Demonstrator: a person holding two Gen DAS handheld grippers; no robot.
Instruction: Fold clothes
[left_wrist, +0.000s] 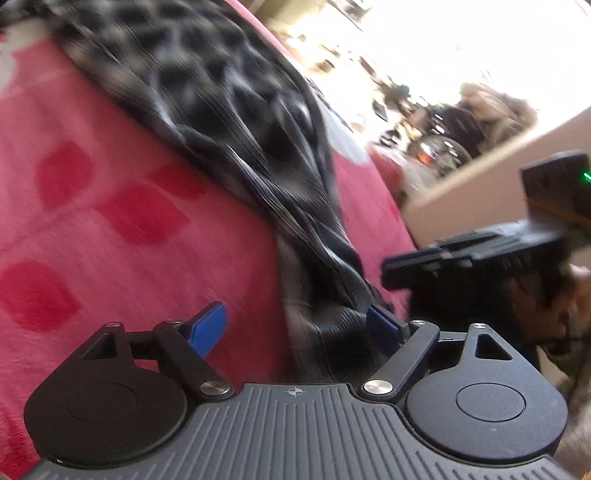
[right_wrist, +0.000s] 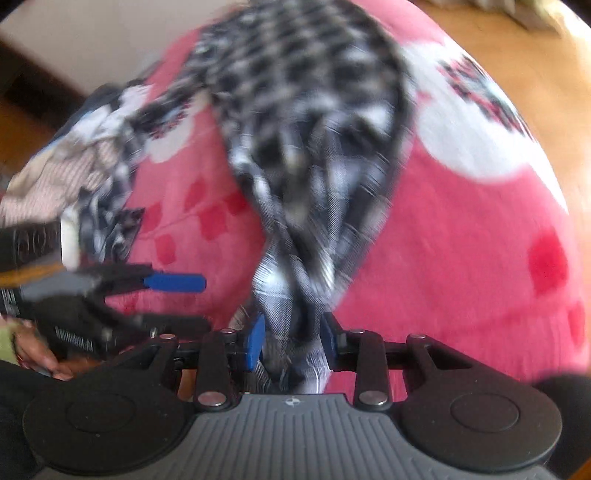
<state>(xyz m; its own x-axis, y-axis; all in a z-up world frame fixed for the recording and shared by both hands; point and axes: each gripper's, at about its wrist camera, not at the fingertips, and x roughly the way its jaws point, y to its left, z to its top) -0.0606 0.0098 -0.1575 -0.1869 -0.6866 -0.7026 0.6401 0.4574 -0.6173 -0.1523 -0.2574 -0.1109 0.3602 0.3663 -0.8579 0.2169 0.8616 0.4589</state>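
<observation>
Cloth: a black-and-white checked garment (right_wrist: 303, 122) lies in a long bunch on the pink blanket (right_wrist: 461, 240), running from the far side down to my two grippers at the near edge.
Left gripper: my left gripper (left_wrist: 295, 328) has its fingers wide apart; the near end of the cloth lies between them, against the right pad, and is not pinched.
Right gripper: my right gripper (right_wrist: 291, 339) has its fingers partly closed around the gathered near end; with the blur I cannot tell whether the pads actually press on it.
Handling: I judge it light, thin and limp. It drapes and twists into a rope where it is gathered, so it will sag and slide unless pinched firmly.
Where to hold: I would take it at an edge or corner, one in each gripper and well apart, not at the twisted middle, so it can spread flat.
Surface: the blanket is plush, pink with red patches and white flowers; it should grip the cloth a little.
Pile: more clothes (right_wrist: 74, 155) lie heaped on the far left of the blanket.
Room: wooden floor on the right, pale wall far left, bright clutter beyond.
</observation>
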